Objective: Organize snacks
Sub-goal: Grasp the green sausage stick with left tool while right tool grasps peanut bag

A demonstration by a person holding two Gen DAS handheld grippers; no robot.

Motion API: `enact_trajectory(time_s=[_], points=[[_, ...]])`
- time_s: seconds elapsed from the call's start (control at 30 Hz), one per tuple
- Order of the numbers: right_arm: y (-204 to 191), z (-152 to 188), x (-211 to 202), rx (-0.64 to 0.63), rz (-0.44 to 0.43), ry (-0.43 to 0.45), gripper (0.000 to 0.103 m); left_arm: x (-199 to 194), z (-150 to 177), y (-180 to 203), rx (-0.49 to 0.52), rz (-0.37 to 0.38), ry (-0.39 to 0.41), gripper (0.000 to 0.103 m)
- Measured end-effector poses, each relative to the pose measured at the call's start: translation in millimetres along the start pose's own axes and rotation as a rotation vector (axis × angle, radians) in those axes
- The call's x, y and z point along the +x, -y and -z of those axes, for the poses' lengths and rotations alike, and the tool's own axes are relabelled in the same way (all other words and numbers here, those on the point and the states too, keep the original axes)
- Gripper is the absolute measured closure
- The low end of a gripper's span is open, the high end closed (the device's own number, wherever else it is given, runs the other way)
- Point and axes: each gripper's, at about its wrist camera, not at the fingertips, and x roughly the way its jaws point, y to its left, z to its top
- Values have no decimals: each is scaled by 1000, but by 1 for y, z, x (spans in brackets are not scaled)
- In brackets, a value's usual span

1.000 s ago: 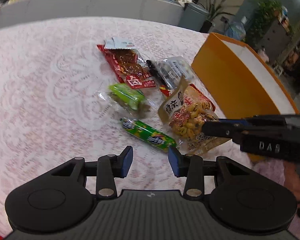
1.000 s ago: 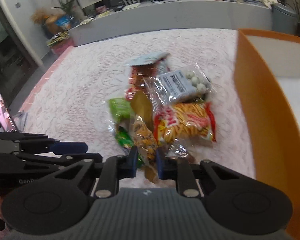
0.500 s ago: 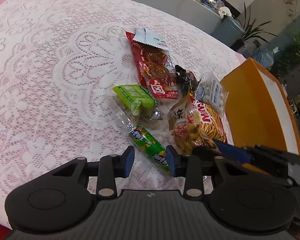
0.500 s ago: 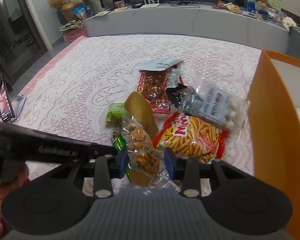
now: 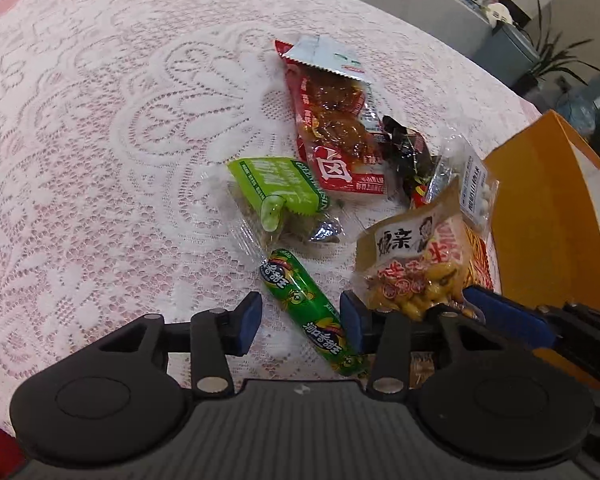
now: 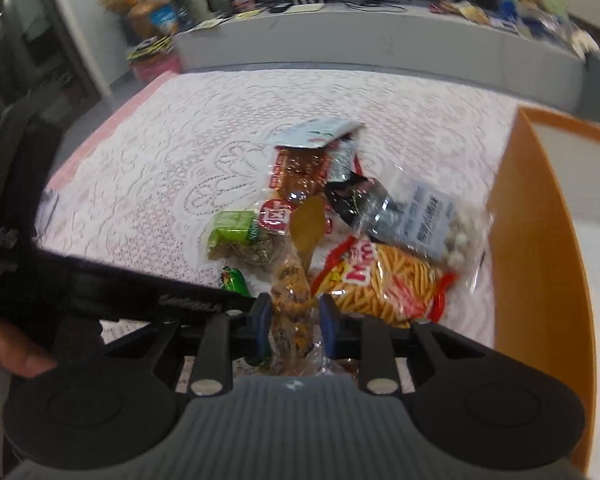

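A pile of snack packs lies on the lace tablecloth (image 5: 100,140). My left gripper (image 5: 300,322) is open, its jaws on either side of a green sausage stick (image 5: 312,312). My right gripper (image 6: 292,320) has its jaws around a tan peanut bag (image 6: 292,292), which also shows in the left wrist view (image 5: 416,272). Whether the jaws press it is unclear. Nearby lie a green pack (image 5: 276,188), a red meat pack (image 5: 336,124), an orange stick-snack bag (image 6: 384,276) and a clear bag of white balls (image 6: 432,228).
An orange box with a white inside (image 5: 556,216) stands to the right of the pile; it also shows in the right wrist view (image 6: 540,248). A grey counter with clutter (image 6: 380,40) runs behind the table. The right gripper's fingers (image 5: 508,316) reach beside my left gripper.
My left gripper has moved down and forward, so the sausage stick now lies between its jaws. My right gripper's jaws opened around the peanut bag, then narrowed on it.
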Motion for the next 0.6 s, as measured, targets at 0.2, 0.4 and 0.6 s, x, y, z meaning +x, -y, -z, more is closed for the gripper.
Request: enact_trajectory(time_s=[0.2,0.4,0.6], points=[[3,-1,14,-29,-12,-31,74,7,-1,4,26,-24,13,57],[2,2,23,-14,-19,-58,79,0,0,-1,72,-2,-6,68],[-1,2,23,19,-8,-67,79,-15,8,-5,296,-60,-31,70]])
